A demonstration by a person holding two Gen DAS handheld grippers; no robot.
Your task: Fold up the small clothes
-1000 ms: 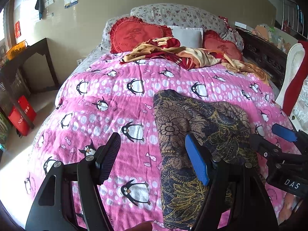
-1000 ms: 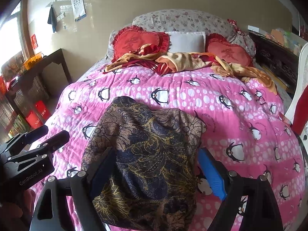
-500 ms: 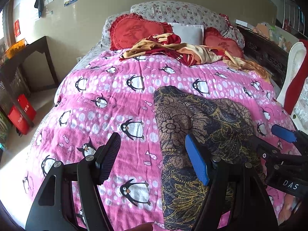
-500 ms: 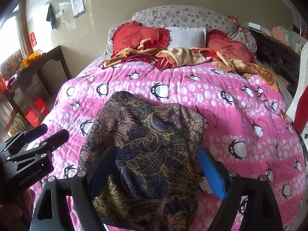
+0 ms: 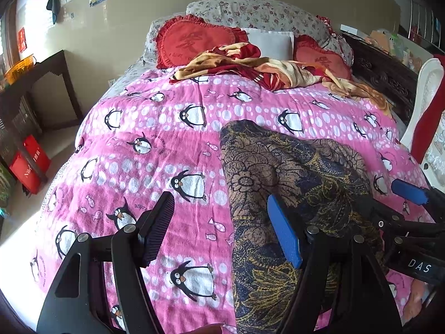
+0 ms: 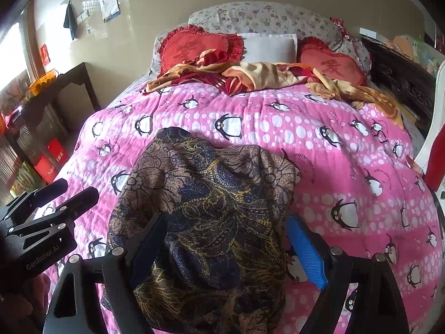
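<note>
A dark navy, brown and gold floral-patterned garment (image 6: pixel 205 222) lay spread on a bed covered by a pink penguin-print blanket (image 5: pixel 155 150), near its foot end. The left gripper (image 5: pixel 222 228) hovered over the garment's left edge, its fingers wide apart and holding nothing; one purple-black finger (image 5: pixel 158 228) sat above the blanket, the blue one (image 5: pixel 283 233) above the cloth. The right gripper (image 6: pixel 228 247) hung over the garment's near part, fingers also spread wide and empty, straddling the cloth. Red heart-shaped cushions (image 6: pixel 194 48) and a crumpled yellow and red cloth (image 6: pixel 250 75) lay well apart at the head of the bed. The garment looked thin, soft and light, likely to drape and bunch, so pinching a hem corner or side edge would seem the surest hold.
</note>
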